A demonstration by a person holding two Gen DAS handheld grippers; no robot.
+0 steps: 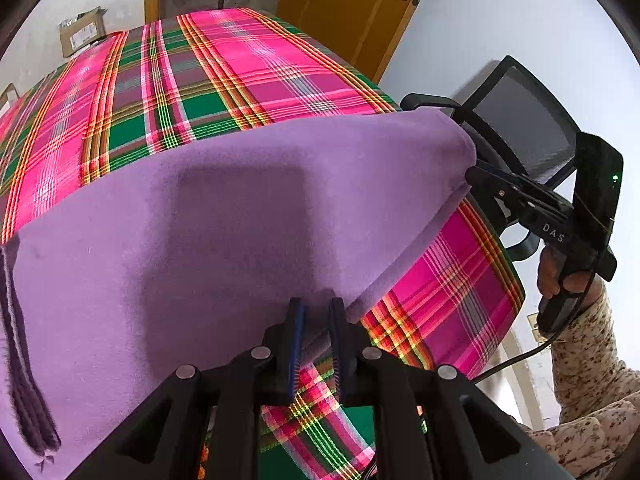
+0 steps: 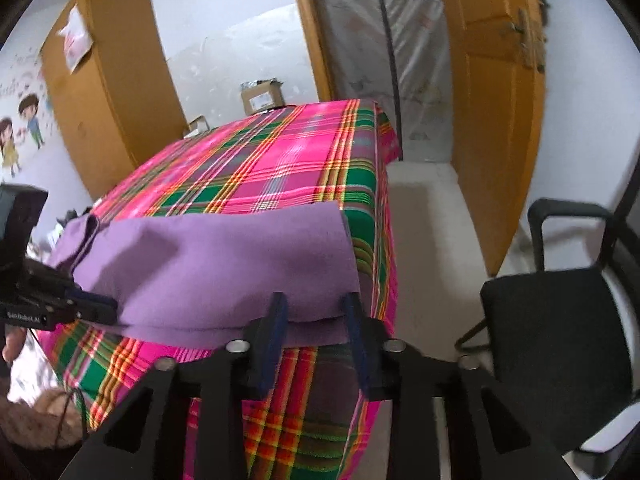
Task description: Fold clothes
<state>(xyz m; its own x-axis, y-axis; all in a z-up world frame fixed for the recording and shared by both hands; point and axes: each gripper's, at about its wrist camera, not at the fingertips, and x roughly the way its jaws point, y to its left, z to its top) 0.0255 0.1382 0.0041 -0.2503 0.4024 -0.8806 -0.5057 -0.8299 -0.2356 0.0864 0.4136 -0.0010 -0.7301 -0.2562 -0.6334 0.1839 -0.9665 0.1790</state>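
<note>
A purple fleece cloth [image 1: 240, 208] [image 2: 224, 256], folded double, lies on the near part of a table under a pink and green plaid tablecloth [image 1: 240, 64] [image 2: 272, 160]. Dark fringe [image 1: 24, 380] trails off its left end. My left gripper [image 1: 316, 312] [image 2: 108, 308] is shut on the cloth's near folded edge. At the cloth's right corner, my right gripper [image 2: 316, 308] [image 1: 474, 174] stands open, its fingers wide apart on either side of the doubled edge. A hand [image 1: 552, 276] in a floral sleeve holds it.
A black mesh office chair [image 2: 560, 320] [image 1: 520, 120] stands right of the table. Behind are an orange door [image 2: 492, 120], a wooden cabinet [image 2: 108, 80] and a cardboard box [image 2: 262, 96] [image 1: 82, 34]. Bare tablecloth stretches beyond the cloth.
</note>
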